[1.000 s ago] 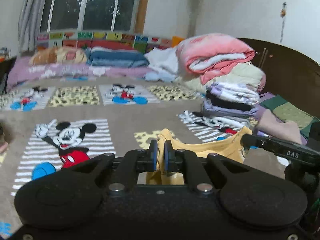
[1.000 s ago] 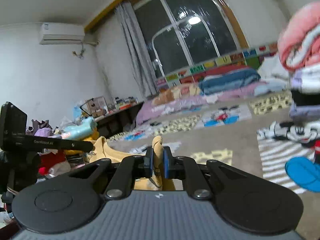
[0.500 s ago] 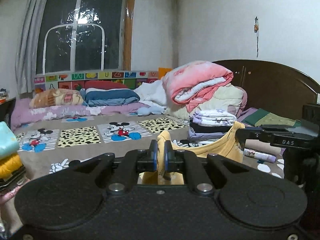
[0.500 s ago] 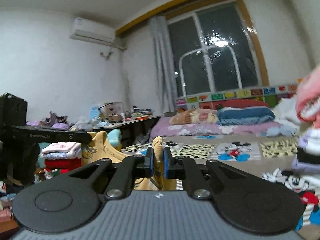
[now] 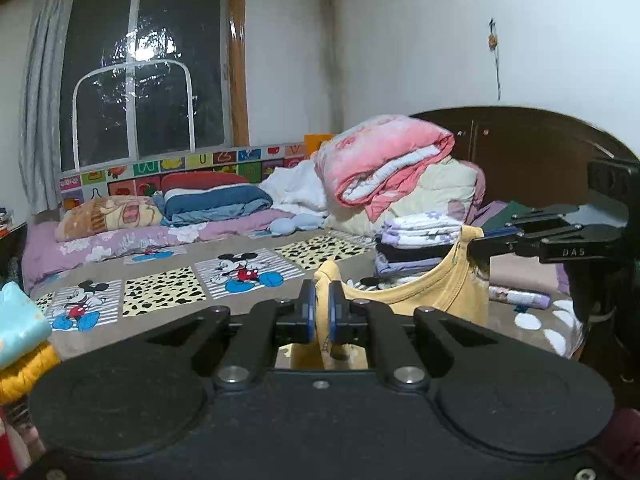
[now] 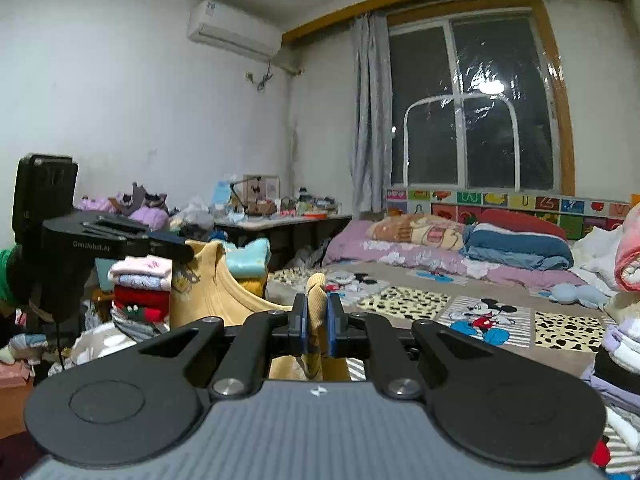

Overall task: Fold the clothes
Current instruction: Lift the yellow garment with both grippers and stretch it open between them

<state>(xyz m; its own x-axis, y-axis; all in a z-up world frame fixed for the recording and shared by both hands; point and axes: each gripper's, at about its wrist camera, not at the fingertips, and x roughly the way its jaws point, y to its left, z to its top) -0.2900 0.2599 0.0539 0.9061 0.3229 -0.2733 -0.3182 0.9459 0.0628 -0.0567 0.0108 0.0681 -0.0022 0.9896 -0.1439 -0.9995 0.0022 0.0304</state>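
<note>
While seemingly bedroom: Mickey-print bedspread.

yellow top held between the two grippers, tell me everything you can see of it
The yellow top looks like a sleeveless vest of soft ribbed knit, mustard yellow with stitched edging and a small dark print near one strap. It is held up off the bed, its neckline sagging in a curve between the two holds. The left gripper is shut on one bunched strap, the right gripper on the other. The rest hangs down behind the grippers, out of sight. Nothing else visibly touches it.
</note>
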